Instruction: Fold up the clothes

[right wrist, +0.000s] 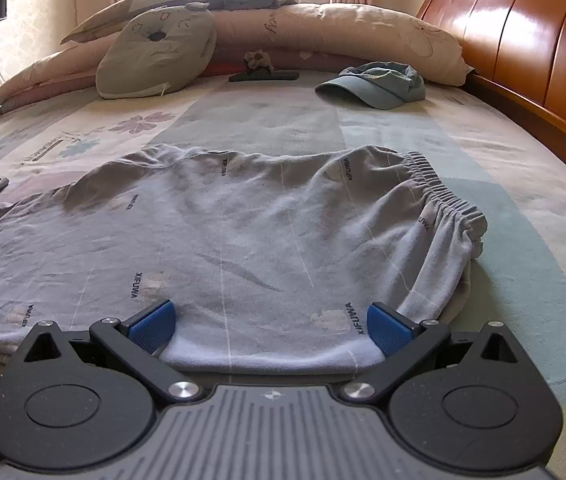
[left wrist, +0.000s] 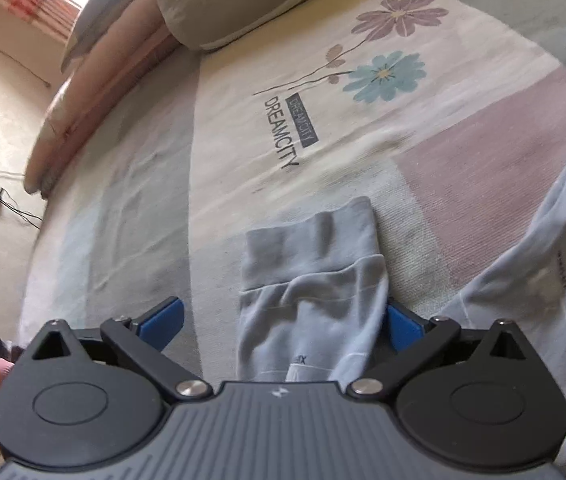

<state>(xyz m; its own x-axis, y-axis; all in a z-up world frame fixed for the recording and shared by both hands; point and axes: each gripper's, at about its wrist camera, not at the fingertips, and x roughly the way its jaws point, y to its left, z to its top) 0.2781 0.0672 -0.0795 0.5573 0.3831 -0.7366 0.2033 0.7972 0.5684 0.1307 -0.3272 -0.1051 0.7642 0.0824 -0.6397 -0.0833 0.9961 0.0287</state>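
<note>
So the left gripper (left wrist: 281, 322) sat spread wide around the pants cuff (left wrist: 311, 240), leg running lengthwise toward upper frame; the right gripper (right wrist: 271, 326) gaped over the pants (right wrist: 223, 240) on the bed (right wrist: 503, 184).

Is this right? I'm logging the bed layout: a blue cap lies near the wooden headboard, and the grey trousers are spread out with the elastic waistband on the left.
Not quite. The right wrist view shows the grey trousers' elastic waistband on the right, not the left. The blue cap does lie near the wooden headboard.
</note>
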